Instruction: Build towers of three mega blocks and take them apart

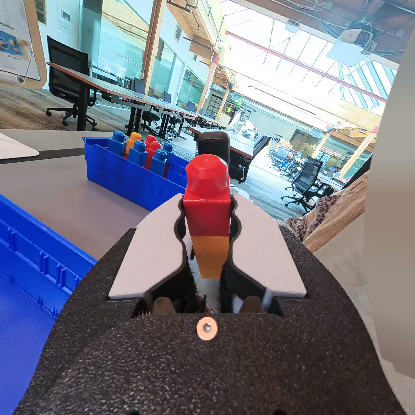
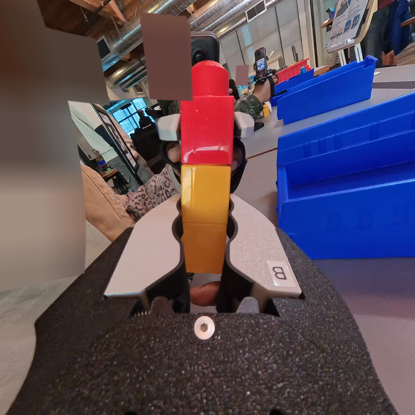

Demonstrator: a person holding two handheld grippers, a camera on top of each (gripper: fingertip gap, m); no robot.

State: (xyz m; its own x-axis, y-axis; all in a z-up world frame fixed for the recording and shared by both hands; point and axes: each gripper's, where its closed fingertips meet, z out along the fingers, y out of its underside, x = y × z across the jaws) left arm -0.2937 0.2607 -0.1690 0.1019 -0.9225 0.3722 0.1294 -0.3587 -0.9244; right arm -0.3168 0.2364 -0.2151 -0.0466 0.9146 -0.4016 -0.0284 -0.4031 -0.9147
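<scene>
Fingers [image 1: 157, 224] clamping glossy red block [image 1: 206, 213], orange blocks [image 2: 205, 195]

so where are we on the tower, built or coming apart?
A three-block tower is assembled: red block atop two yellow blocks. Left gripper clamps the red block, right gripper the yellow ones. Pressing on or pulling off, can't tell. Finished towers stand in the blue bin.

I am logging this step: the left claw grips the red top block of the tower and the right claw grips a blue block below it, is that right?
Not quite. The left claw does grip the red top block, but the block in the right claw is yellow, not blue, with a second yellow block above it. The right wrist view shows this.
</scene>
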